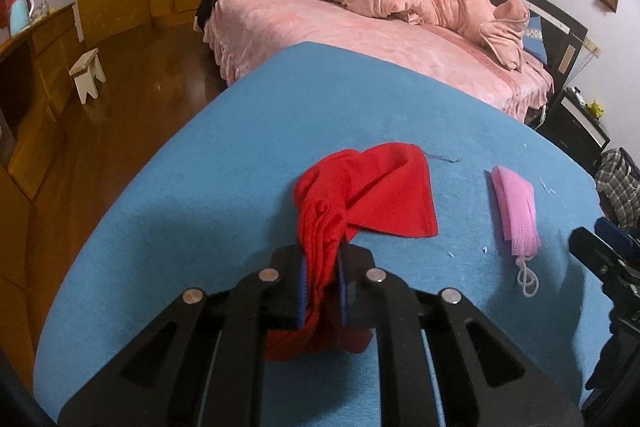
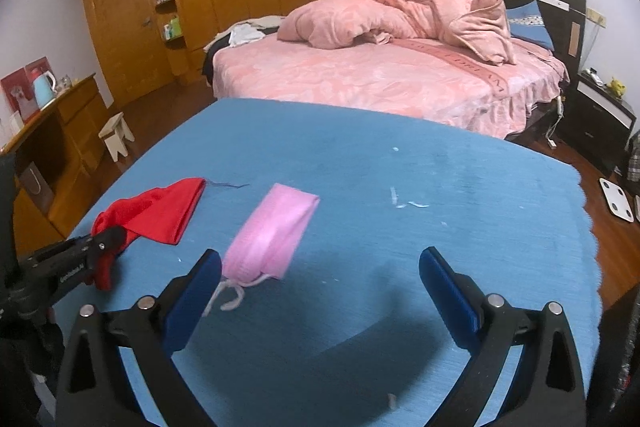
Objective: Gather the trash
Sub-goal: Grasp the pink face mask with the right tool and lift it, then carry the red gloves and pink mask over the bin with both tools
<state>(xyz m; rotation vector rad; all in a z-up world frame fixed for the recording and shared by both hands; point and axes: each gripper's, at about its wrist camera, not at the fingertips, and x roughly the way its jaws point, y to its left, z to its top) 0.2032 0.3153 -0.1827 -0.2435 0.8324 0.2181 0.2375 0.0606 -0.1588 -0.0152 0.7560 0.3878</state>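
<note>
Left wrist view: left claw (image 1: 322, 281) clenched on red cloth (image 1: 368, 195), far end draped on blue table (image 1: 200, 187). Might slip free if lifted, loose folds dragging. Pink mesh pouch (image 1: 514, 209) lies nearby, apart.

Right wrist view: right claw (image 2: 320, 287) spread wide, empty, above table, pouch just beside left fingertip. Could snag trailing cord (image 2: 228, 293). Pink bed (image 2: 360, 75) beyond; nothing blocking.

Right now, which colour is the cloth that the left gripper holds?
Red. The cloth shows best in the left wrist view, clamped in the left gripper.
</note>
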